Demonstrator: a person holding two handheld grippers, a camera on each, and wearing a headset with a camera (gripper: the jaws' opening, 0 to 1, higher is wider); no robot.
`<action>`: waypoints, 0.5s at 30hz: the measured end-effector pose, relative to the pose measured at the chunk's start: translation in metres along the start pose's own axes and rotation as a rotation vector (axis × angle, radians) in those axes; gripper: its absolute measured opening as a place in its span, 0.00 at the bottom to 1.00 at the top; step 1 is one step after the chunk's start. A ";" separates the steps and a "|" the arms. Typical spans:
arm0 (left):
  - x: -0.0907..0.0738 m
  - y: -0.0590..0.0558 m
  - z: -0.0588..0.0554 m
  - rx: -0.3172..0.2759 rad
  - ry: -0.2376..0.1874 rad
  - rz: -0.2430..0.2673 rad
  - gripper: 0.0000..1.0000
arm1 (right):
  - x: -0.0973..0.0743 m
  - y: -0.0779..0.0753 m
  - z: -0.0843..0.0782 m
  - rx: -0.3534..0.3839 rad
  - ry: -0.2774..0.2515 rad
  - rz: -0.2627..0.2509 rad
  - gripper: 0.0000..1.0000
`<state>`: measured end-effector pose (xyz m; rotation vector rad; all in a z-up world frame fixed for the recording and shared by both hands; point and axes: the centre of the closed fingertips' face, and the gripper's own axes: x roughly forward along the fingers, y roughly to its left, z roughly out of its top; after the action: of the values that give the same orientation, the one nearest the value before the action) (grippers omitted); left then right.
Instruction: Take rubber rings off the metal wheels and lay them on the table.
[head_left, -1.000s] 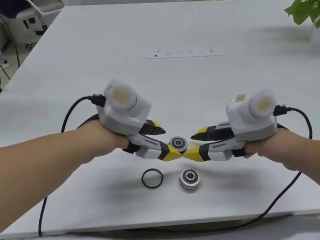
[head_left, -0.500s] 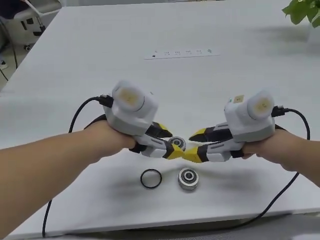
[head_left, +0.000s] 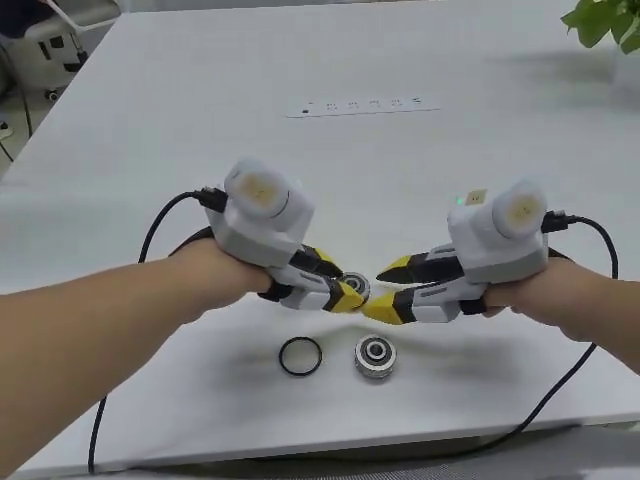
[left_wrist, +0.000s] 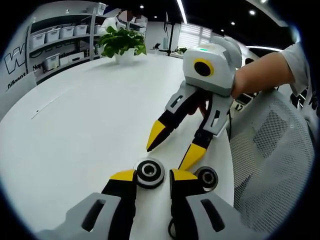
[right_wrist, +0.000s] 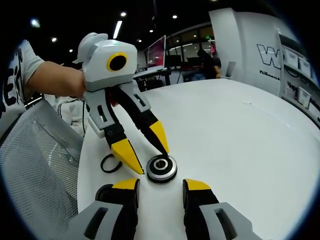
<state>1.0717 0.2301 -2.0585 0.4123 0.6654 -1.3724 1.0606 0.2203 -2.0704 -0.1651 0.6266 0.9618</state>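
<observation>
1. The left gripper (head_left: 345, 291) holds a small round metal wheel (head_left: 355, 287) up off the white surface (head_left: 200, 120). Its yellow-tipped fingers (left_wrist: 122, 176) are clamped on opposite sides of the wheel.
2. In the right gripper view, a fitted black rubber ring (right_wrist: 161, 180) sits around the held wheel's rim.
3. The right gripper (head_left: 377, 291) faces the left one, tip to tip. Its fingers (right_wrist: 125, 184) stand apart, and the held wheel sits just ahead of the gap; I cannot tell whether they touch it.
4. On the surface below lies a loose black rubber ring (head_left: 300, 356), flat and just beside a second metal wheel (head_left: 375, 355) but not touching it. Whether that wheel carries any rubber is too small to tell.
5. Step in hand, as I judge it: stripping the ring from the held wheel, with one ring already laid down.
6. The next move calls for the right fingers to close on the rubber edge alone, not the metal. They would then peel it sideways off the rim while the left grip stays firm.
7. The thin band may slip from the tips, or the wheel may twist in the clamp.
8. Once freed, the ring belongs flat on the surface near the first.
</observation>
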 end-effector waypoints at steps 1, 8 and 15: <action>0.000 -0.001 0.000 0.002 0.001 -0.003 0.21 | 0.000 0.000 0.000 0.000 -0.001 0.000 0.32; 0.000 -0.003 0.000 0.027 0.011 0.002 0.15 | 0.000 0.000 0.000 -0.001 -0.001 -0.002 0.32; 0.001 0.000 0.000 0.042 0.014 0.017 0.10 | 0.001 -0.001 0.001 -0.003 -0.002 -0.002 0.32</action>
<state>1.0719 0.2293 -2.0589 0.4608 0.6442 -1.3701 1.0618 0.2207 -2.0702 -0.1675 0.6231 0.9613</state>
